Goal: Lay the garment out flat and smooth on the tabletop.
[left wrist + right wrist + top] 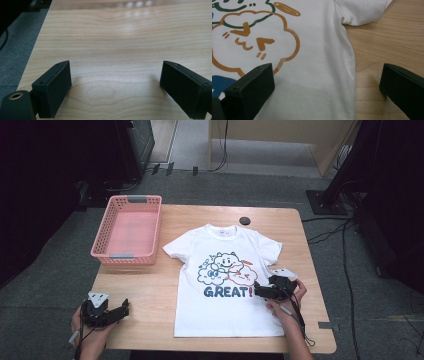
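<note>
A white T-shirt point(225, 315) with cartoon clouds and the word GREAT! lies flat, face up, on the wooden table point(150, 290). My right gripper point(256, 290) rests at the shirt's right side, level with the print. In the right gripper view its jaws point(327, 72) stand wide open, one over the shirt point(312, 75) and one over bare wood, with the side seam between them and untouched. My left gripper point(124, 308) is at the table's front left corner, apart from the shirt. It point(115, 75) is open over bare wood point(112, 37).
A pink plastic basket point(125, 260) with nothing inside stands at the table's back left. A small black round object point(244, 220) lies near the far edge, just beyond the shirt's collar. Cables and dark stands crowd the floor to the right.
</note>
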The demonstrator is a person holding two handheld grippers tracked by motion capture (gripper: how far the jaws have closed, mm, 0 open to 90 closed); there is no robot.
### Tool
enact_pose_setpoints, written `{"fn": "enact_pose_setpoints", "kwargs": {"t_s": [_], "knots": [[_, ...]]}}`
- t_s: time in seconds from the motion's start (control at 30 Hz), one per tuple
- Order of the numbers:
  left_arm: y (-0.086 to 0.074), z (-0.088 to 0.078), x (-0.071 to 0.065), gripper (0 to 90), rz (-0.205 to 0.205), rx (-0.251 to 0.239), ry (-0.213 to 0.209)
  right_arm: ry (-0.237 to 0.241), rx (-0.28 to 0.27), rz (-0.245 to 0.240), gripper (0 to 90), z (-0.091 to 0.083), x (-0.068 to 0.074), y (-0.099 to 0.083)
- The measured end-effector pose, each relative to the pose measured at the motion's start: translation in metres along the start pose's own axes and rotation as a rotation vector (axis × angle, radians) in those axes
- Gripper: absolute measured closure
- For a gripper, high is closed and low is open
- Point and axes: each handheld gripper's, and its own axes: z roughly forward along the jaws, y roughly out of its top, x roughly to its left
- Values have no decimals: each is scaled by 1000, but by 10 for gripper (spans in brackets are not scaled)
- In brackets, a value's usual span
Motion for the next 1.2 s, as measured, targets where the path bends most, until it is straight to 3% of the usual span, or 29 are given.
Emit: {"fn": "enact_pose_setpoints", "kwargs": {"t_s": [0.17, 0.37, 0.63, 0.9, 1.1, 1.2], "knots": [[-6, -6, 8, 107, -2, 0, -12, 0, 0, 0, 0, 0, 0, 0], [-15, -10, 25, 107, -3, -46, -13, -3, 0, 7, 0, 0, -1, 0], [-12, -8, 34, 108, 37, -25, -58, 15, -10, 28, 0, -1, -3, 0], [-8, -6, 37, 109, 47, -8, -65, 40, -22, 52, 0, -2, -6, -1], [-7, -6, 37, 109, 47, -6, -66, 129, -37, 60, 0, -5, -11, -2], [-8, -6, 37, 109, 47, -6, -66, 144, -55, 94, 0, -10, -16, -1]]}}
